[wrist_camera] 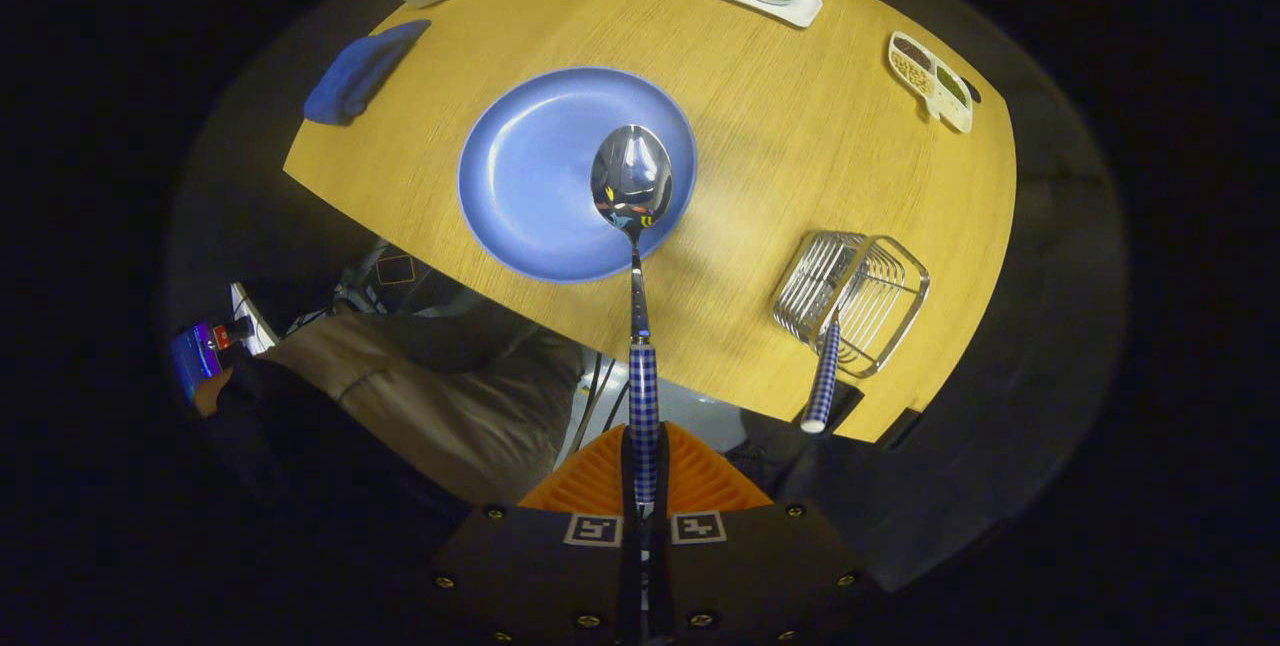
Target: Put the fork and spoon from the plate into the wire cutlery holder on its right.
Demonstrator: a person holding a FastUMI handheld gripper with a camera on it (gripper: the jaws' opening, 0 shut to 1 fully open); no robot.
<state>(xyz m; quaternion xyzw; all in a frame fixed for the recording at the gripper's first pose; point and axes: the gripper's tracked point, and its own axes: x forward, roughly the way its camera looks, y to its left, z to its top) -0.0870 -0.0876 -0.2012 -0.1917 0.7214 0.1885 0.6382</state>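
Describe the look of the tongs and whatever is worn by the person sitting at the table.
The tongs have two fingers with ribbed inner faces that taper forward into a wedge. Behind them sits a dark flat body with small brass-coloured screws and two square black-and-white marker tags side by side. The person below the table edge wears tan trousers and a dark sleeve.

Blue plate (540,176) on a yellow wood-grain table (780,156); the spoon (634,226) — silver bowl, blue-and-white checked handle; at four o'clock of the plate a silver wire cutlery holder (855,296) — fork (823,381) handle checked alike; at ten o'clock a blue cloth (358,74)
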